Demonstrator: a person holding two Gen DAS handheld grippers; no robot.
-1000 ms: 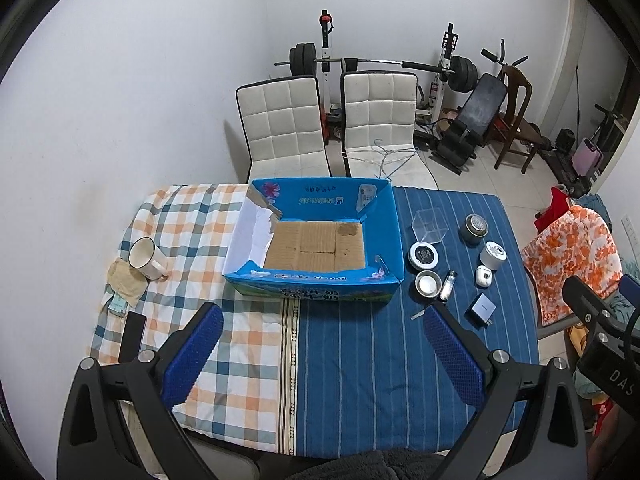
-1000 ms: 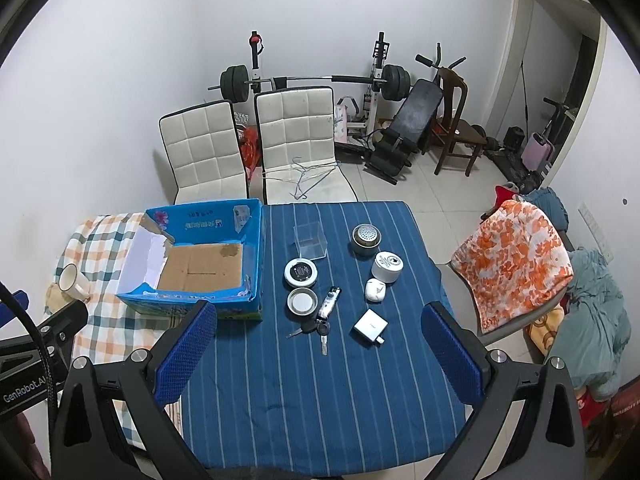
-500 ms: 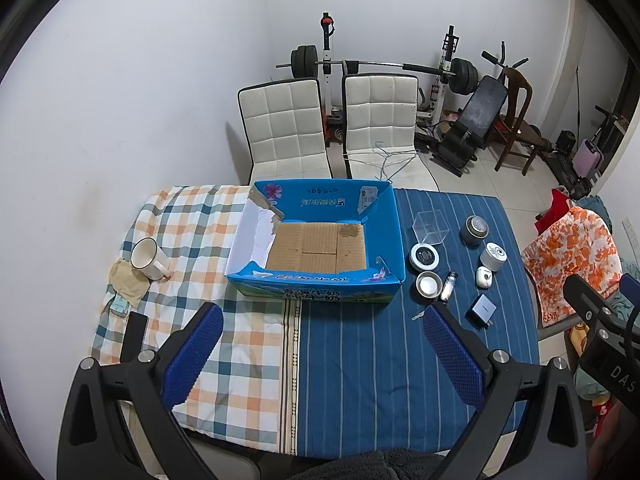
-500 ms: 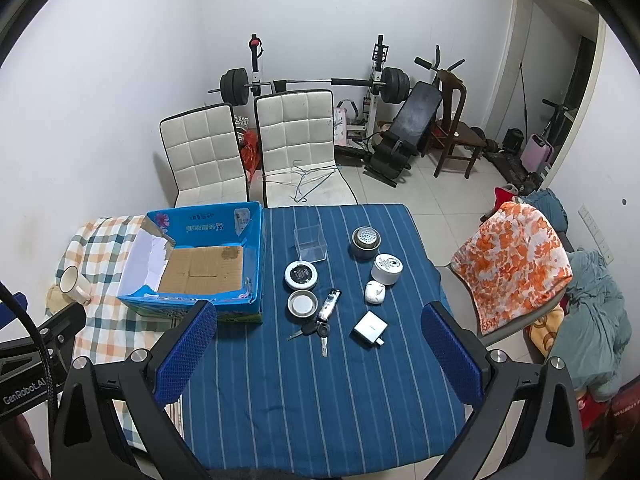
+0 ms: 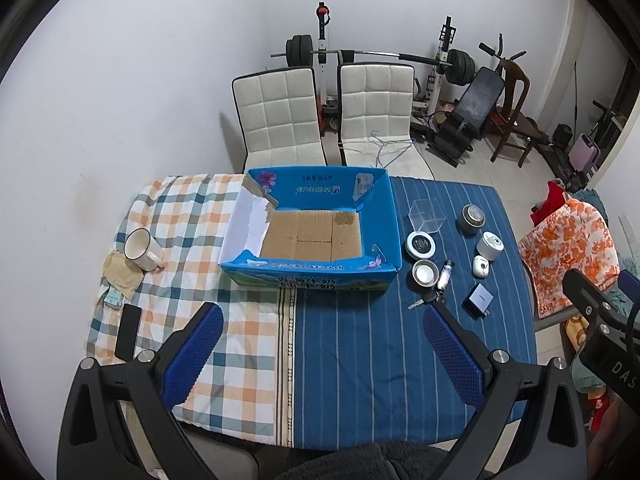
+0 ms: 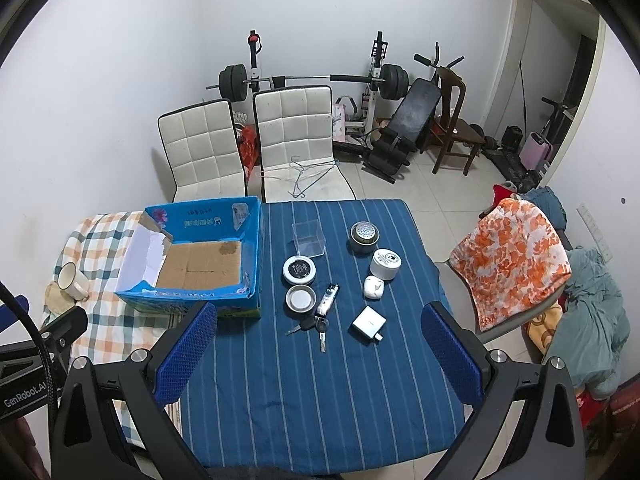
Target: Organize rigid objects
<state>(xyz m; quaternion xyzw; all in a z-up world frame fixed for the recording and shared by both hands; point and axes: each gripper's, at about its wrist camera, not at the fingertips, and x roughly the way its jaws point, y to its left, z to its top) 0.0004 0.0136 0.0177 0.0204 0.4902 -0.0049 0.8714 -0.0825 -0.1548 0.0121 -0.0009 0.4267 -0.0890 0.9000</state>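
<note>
An empty blue cardboard box (image 5: 384, 220) (image 6: 248, 248) stands mid-table. To its right on the blue striped cloth lie a clear plastic cube (image 6: 308, 239), a grey round tin (image 6: 363, 237), a white jar (image 6: 385, 264), a black-topped round case (image 6: 299, 270), a silver lid (image 6: 300, 298), white earbuds case (image 6: 373, 287), keys (image 6: 318, 322) and a white charger (image 6: 369, 324). My left gripper (image 5: 320, 354) is open, high above the table's near edge. The right gripper (image 6: 318, 354) is also open, hovering nearer than the keys. Neither holds anything.
A white mug (image 5: 142, 250) on a cloth coaster and a black phone (image 5: 128, 330) sit on the checked cloth at left. Two white chairs (image 5: 280, 120) stand behind the table, gym equipment (image 6: 320, 80) beyond. An orange floral cloth (image 6: 512, 256) drapes a chair at right.
Both views have drifted slightly, so the table scene sits a little lower in frame. Nothing on the table has moved and both grippers stay open.
</note>
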